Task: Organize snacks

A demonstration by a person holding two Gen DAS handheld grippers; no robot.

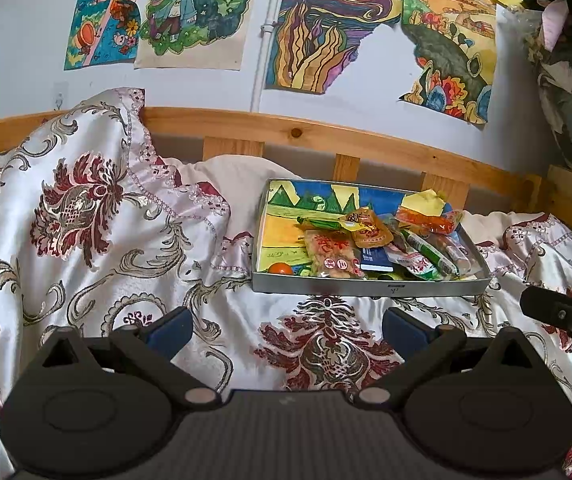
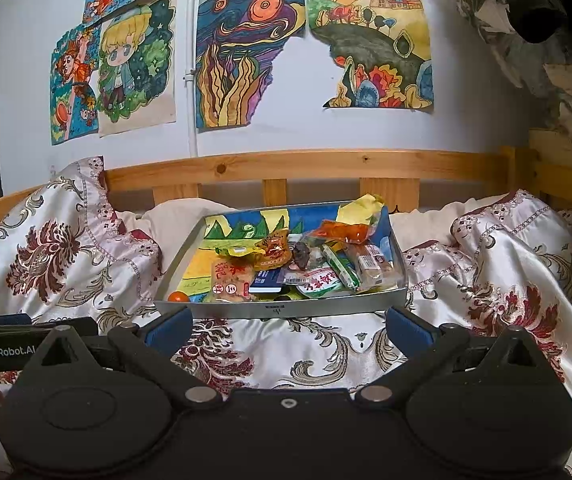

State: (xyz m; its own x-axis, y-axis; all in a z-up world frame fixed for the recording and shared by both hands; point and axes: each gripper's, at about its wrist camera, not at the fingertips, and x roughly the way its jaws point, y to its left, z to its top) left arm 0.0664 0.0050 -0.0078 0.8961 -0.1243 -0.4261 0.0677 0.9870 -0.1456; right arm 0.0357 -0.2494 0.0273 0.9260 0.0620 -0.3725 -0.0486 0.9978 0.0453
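Tray (image 2: 400, 292) on bed (image 2: 326, 344), ahead of both hand-held grippers, before wooden rail (image 2: 286, 166). Snack packets (image 2: 318, 264) piled in tray's right half. Small round fruit (image 2: 177, 297) in tray's near-left corner. Pillow (image 2: 173, 220) behind tray's left side. Bunched cover (image 1: 85, 208) left of tray. Drawings (image 2: 237, 60) on wall above rail. Left hand-held gripper (image 1: 286, 328) left of right hand-held gripper (image 2: 286, 328), both over bed.
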